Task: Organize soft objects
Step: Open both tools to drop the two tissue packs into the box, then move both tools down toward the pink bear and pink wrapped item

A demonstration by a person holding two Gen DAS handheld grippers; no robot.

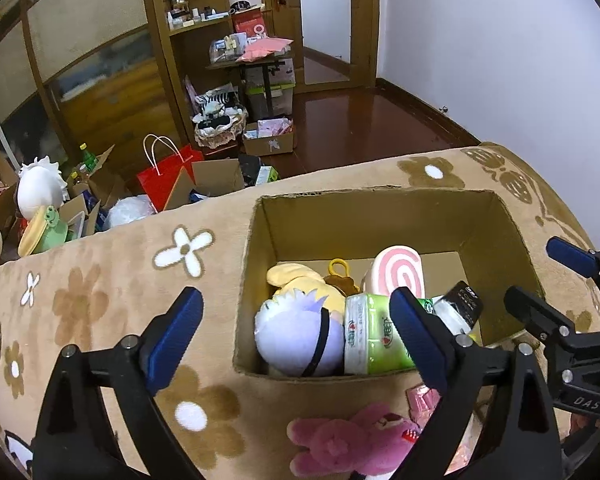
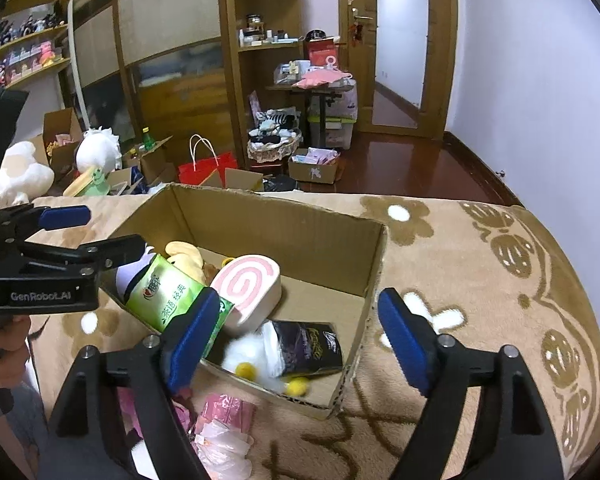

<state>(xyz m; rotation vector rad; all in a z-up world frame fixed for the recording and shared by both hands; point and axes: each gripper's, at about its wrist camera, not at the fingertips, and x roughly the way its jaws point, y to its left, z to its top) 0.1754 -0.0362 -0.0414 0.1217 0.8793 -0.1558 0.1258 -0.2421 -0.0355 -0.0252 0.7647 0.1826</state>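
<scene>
An open cardboard box (image 1: 500, 216) (image 2: 332, 236) stands on the flowered brown blanket. In it lie a lavender round plush (image 1: 296, 332), a yellow plush (image 1: 300, 280), a green tissue pack (image 1: 374, 332) (image 2: 168, 296), a pink swirl cushion (image 1: 398, 272) (image 2: 248, 284), a white plush with yellow feet (image 2: 252, 354) and a black packet (image 2: 308, 346). A pink bear plush (image 1: 348, 442) lies on the blanket before the box. My left gripper (image 1: 296, 336) is open and empty over the box's near edge. My right gripper (image 2: 300, 340) is open and empty above the box's near right corner.
Pink plastic packets (image 2: 224, 428) lie on the blanket (image 1: 112, 304) near the box. Beyond the blanket's far edge are cardboard boxes, a red paper bag (image 1: 168, 176), white plush toys (image 2: 98, 152), shelves and a doorway.
</scene>
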